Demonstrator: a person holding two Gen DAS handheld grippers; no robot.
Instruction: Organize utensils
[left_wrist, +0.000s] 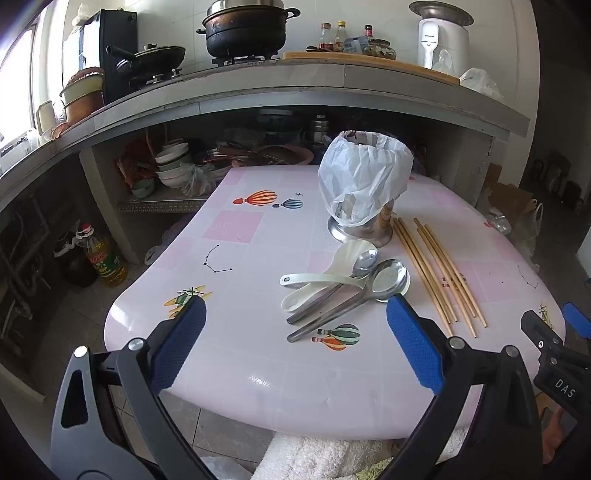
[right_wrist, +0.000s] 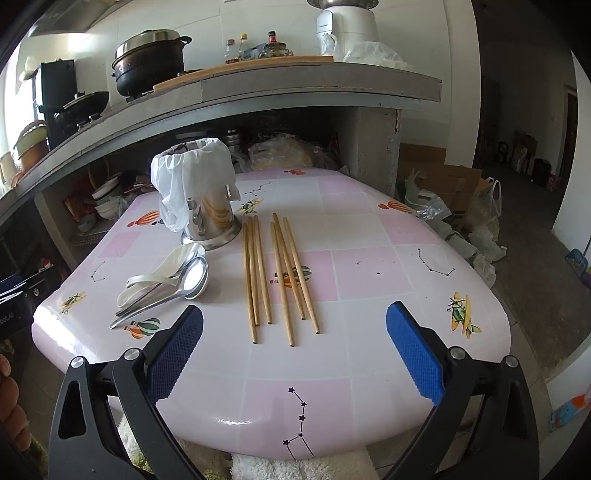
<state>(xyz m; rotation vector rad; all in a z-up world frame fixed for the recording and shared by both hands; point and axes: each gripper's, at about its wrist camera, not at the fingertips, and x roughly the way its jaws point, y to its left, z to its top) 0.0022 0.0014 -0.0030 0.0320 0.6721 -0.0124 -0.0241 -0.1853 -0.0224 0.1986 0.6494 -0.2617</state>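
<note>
Hidden under a crumpled white plastic bag (left_wrist: 364, 177): the upper part and mouth of the steel utensil holder (left_wrist: 360, 229), contents impossible to make out. Left to right on the pink surface (right_wrist: 369, 273): heaped spoons (left_wrist: 343, 280), white ones partly covered by the steel ones, just before the holder's base, then two loose groups of wooden chopsticks (right_wrist: 280, 277) beside it. Hovering over the near edge, apart from everything: left gripper (left_wrist: 295, 345) and right gripper (right_wrist: 294, 347), jaws spread wide, grasping nothing.
</note>
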